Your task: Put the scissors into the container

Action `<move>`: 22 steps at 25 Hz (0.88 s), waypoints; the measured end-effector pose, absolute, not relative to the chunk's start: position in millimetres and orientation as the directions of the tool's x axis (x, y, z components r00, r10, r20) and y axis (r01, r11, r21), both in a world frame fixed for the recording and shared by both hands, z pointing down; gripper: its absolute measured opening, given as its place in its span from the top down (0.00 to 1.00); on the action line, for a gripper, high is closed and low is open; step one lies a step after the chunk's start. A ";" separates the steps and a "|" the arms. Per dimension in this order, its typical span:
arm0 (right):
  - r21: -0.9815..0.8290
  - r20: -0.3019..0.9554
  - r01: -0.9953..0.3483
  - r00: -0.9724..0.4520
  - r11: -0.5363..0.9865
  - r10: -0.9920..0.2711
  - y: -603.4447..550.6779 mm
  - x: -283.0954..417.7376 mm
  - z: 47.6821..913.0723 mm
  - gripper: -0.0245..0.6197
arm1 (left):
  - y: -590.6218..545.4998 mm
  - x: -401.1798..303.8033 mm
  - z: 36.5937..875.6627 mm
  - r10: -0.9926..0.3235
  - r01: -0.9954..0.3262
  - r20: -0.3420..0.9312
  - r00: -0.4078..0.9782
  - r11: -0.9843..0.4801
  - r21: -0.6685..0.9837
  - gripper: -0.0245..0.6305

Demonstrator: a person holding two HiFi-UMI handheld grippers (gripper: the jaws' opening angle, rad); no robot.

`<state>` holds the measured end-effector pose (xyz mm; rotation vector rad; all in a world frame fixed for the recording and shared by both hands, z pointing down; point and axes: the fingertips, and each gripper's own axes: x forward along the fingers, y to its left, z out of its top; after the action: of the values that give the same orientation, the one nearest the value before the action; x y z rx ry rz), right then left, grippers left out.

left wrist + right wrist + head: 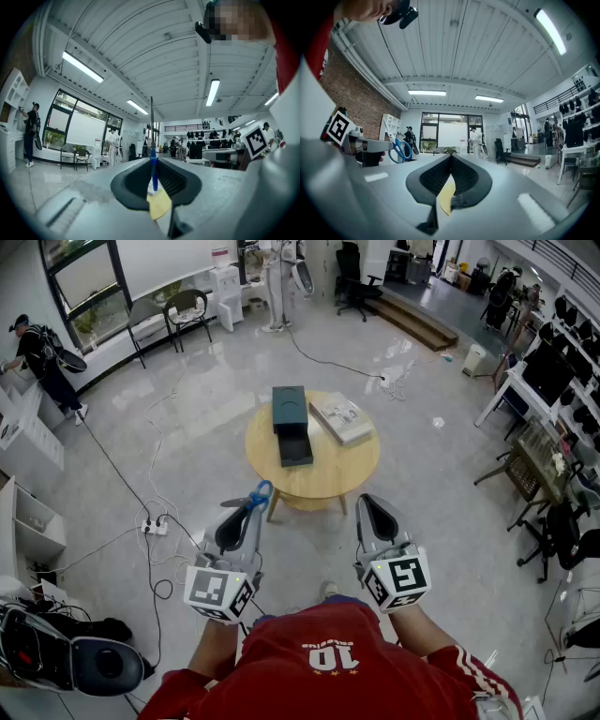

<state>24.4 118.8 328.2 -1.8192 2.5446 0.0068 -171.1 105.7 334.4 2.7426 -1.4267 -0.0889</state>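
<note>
Scissors (257,494) with blue handles are clamped in the left tongs (249,509), held in the air low in the head view, well short of the round wooden worktop (323,476). In the left gripper view the black pads (137,180) of the left tongs (153,161) press on a blue part of the scissors (153,165) seen edge-on, and a thin grey strip rises straight up from it. The right gripper view catches the blue handle loops of the scissors (399,150) off to its left side.

The right tongs (368,501) are level with the left pair and near them, with their jaws together and nothing between them, as the right gripper view shows (451,158).

On the worktop stands a dark container (289,409) towards the far edge, a flat dark piece (295,448) just in front of it, and a book (341,418) to the right. A person (42,351) stands at white shelves far off to the left.
</note>
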 end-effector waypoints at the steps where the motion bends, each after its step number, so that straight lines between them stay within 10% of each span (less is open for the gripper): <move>1: -0.004 -0.013 -0.947 -0.321 0.321 -0.947 120.8 25.3 328.2 0.97 | 107.0 -170.8 334.2 -0.819 -0.816 -0.028 0.574 -0.574 0.070 0.89; 22: 0.001 0.027 -0.949 -0.316 0.316 -0.948 127.9 18.4 336.9 0.98 | 108.4 -166.8 335.3 -0.794 -0.790 -0.021 0.608 -0.608 0.079 0.89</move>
<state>18.4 127.9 336.9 -1.8502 2.5663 -0.0238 -166.8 108.4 335.3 2.7618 -1.3617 -0.0824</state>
